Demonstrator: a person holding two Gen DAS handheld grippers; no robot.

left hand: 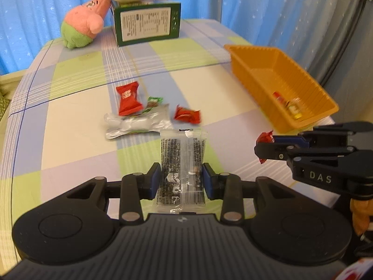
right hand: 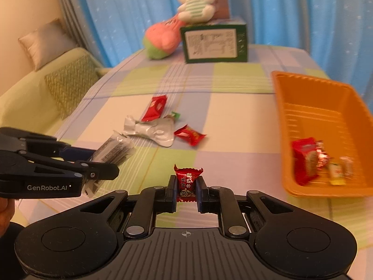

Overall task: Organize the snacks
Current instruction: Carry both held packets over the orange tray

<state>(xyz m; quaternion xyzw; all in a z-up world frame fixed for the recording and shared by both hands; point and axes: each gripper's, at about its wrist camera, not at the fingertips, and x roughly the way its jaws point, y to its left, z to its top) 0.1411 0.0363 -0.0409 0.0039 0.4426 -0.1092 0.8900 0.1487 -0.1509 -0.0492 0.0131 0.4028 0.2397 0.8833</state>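
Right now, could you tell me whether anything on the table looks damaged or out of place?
Yes: the silver packet mid-table lies crumpled and flattened, partly under a red packet and a green wrapper, so it looks more like a spent wrapper than a snack. I cannot tell whether it is empty. The orange basket sits normally.

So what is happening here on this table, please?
A person is sorting snacks with a claw in each hand. The left claw is shut on a clear packet with black print, and the right claw is shut on a small red candy. Both are held above the checked tablecloth. The orange tray already holds a few snacks. Two red packets, a green one and a silver wrapper lie loose on the cloth.
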